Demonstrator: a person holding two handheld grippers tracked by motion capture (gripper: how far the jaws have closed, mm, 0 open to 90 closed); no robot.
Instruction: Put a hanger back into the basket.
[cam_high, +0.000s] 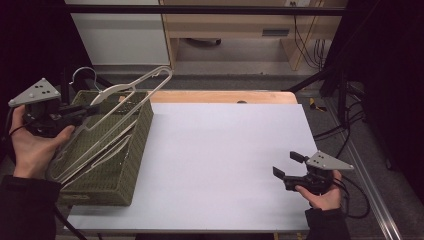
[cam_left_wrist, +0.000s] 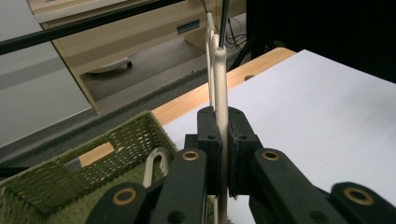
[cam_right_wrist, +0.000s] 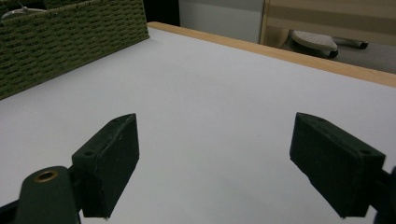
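Hanger (cam_high: 131, 89) at upper left of the high view is clamped in the left gripper (cam_high: 89, 110), raised slantwise over the green woven basket (cam_high: 134, 150), where more hangers (cam_high: 95, 155) lie. Right gripper (cam_high: 285, 165), jaws wide and holding nothing, waits at lower right above the bare white table (cam_high: 215, 155). Judged progress: one hanger mid-transfer, none set on the table yet.

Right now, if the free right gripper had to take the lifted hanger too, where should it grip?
Probably the far looped end of the hanger, approached from the table side. That end juts clear above the basket, while the left gripper is clamped near the hook. The right gripper is open over the table.
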